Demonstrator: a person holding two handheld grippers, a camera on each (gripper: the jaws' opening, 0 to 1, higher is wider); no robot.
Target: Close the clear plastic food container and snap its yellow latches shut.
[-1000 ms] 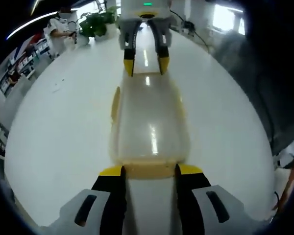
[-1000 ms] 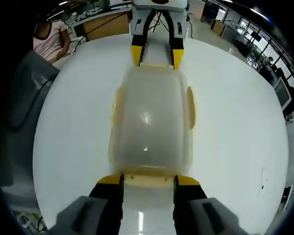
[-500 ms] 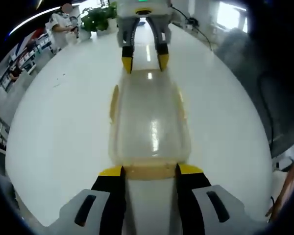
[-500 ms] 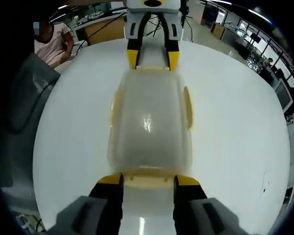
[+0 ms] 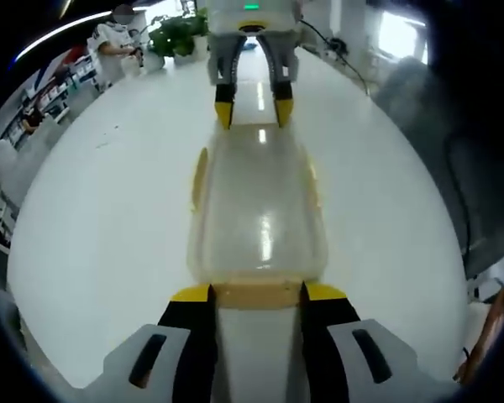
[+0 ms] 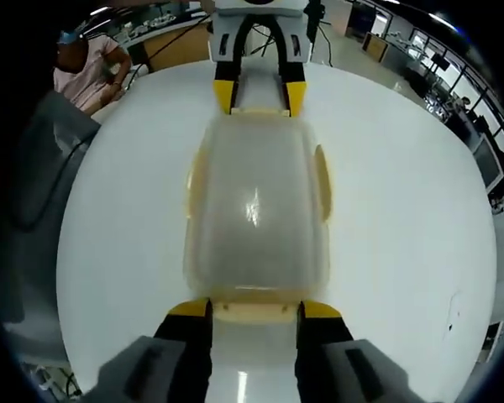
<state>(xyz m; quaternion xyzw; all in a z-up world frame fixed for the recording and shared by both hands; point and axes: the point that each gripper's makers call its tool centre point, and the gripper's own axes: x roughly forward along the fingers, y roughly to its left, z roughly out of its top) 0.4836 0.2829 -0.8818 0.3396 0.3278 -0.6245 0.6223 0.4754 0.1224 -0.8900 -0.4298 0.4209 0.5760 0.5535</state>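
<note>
Clear plastic food container (image 5: 258, 214) (image 6: 256, 214), lid on, lying on the white surface (image 5: 101, 218) (image 6: 403, 210); its long axis runs between the two facing hand-held grippers. Left hand-held gripper (image 5: 258, 292) (image 6: 259, 97) and right hand-held gripper (image 6: 254, 309) (image 5: 253, 113) each stand with jaws parted, straddling a yellow end latch (image 5: 258, 291) (image 6: 254, 309).

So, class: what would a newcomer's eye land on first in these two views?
The clear rectangular plastic food container with yellow latches lies lengthwise mid-table on the round white table. The left tool and right tool face each other at its two short ends, jaws straddling the yellow end latches.
</note>
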